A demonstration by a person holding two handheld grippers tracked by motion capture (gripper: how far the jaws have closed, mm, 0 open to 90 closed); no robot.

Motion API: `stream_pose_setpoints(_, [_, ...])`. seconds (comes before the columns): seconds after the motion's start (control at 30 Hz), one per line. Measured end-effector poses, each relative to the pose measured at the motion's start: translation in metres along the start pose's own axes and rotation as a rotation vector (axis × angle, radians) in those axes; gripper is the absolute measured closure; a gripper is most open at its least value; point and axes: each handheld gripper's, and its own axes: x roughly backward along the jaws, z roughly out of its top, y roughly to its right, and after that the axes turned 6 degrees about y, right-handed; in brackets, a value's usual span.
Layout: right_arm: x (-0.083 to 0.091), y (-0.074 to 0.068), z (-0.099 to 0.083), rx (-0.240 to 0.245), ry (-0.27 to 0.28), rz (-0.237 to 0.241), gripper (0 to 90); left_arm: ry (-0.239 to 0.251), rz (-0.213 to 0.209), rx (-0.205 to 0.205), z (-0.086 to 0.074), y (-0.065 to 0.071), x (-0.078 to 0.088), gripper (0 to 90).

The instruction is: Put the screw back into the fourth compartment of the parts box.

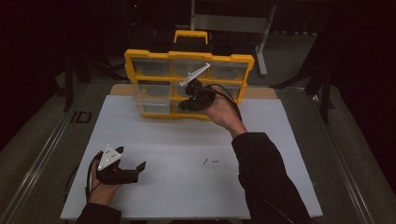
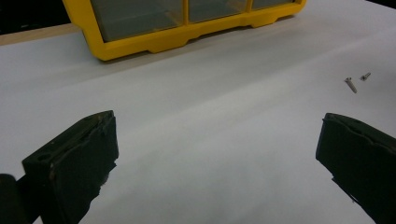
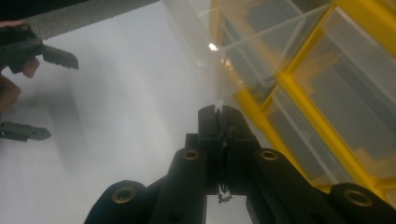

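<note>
Two screws lie on the white desk, off to the right of the left gripper, whose fingers stand wide apart and aim their way, while the right gripper, fingers pressed together, hangs raised by the far yellow organizer.

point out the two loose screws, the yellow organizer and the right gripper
screws [image 2: 350, 84], left gripper view, shaft of the longer one
yellow organizer [image 1: 188, 56], high view, top bar of its frame
right gripper [image 3: 219, 116], right gripper view, tips of its closed jaws
</note>
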Motion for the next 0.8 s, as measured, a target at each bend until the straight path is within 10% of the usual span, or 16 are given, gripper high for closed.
stream_pose_setpoints(0.8, [-0.017,-0.008,0.027,-0.040,0.146,-0.029,87.7,0.008,-0.001,0.010,0.000,-0.001,0.001,0.0])
